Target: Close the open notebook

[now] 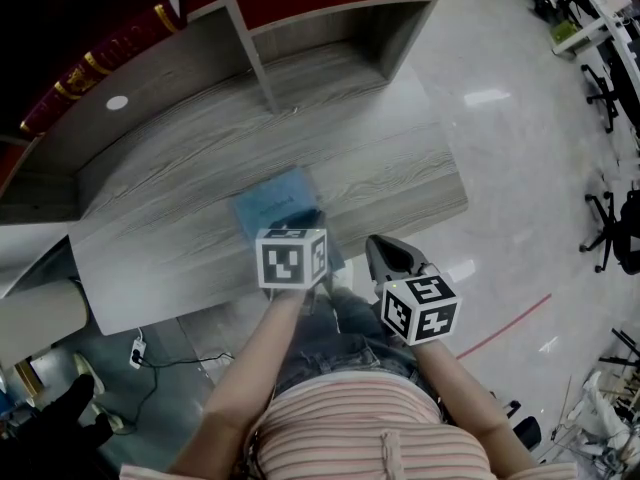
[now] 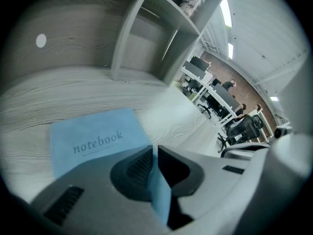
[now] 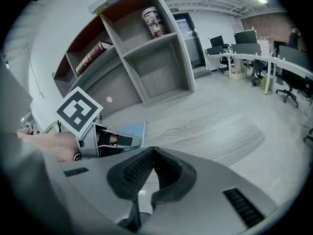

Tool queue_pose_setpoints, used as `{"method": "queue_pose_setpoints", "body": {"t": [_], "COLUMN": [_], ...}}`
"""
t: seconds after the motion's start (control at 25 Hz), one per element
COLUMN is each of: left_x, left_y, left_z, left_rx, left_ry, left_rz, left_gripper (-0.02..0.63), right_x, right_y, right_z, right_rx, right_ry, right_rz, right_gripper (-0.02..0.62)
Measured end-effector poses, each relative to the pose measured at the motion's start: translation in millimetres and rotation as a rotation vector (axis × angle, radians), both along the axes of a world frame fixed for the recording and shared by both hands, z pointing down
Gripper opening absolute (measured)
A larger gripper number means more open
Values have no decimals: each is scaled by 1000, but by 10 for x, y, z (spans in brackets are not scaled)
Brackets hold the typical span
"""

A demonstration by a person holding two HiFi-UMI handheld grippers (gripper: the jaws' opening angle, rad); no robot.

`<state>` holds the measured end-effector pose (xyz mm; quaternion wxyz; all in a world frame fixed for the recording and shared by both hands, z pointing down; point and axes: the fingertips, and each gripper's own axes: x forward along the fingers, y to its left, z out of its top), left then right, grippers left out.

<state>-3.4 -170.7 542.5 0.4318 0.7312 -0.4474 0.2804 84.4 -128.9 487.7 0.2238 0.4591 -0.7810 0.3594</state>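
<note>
Left gripper view: we see the left gripper [image 2: 154,153] clamped on a blue cover edge of the notebook [image 2: 93,138], which lies on the grey wood-grain surface [image 2: 73,94]. In the head view, the right gripper [image 1: 385,250] hangs at its 4 o'clock, jaws together on nothing.

Dim overhead light, floor glare, fisheye-blurred edges

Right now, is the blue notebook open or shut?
Shut or nearly so: the notebook shows its printed front cover, no pages. The left gripper pinches its near edge, so whether it lies fully flat, cannot tell.
</note>
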Motion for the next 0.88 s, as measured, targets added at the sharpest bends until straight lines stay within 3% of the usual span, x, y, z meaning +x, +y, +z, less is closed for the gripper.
{"method": "queue_pose_setpoints", "body": {"t": [0.2,0.4,0.6,0.88], "left_x": [-34,-75,-211,-505], "left_y": [-12,-7,0,120], "left_z": [18,-61,-305,-683], "left_rx": [-10,19,160,347], "left_ry": [24,128,164,121], "left_rz": [-17,-43,-103,-133], "left_gripper": [17,12,12,12], "right_x": [-25,-157,-269,-401], "right_y": [-47,-94,-86,-20], "right_z": [-101,-321,-491,-631], "right_rx": [37,111,165,229], "right_ry": [-37,-98,-125,-134], "right_rz": [0,-31,-77,-127], "right_gripper": [9,9,9,8]}}
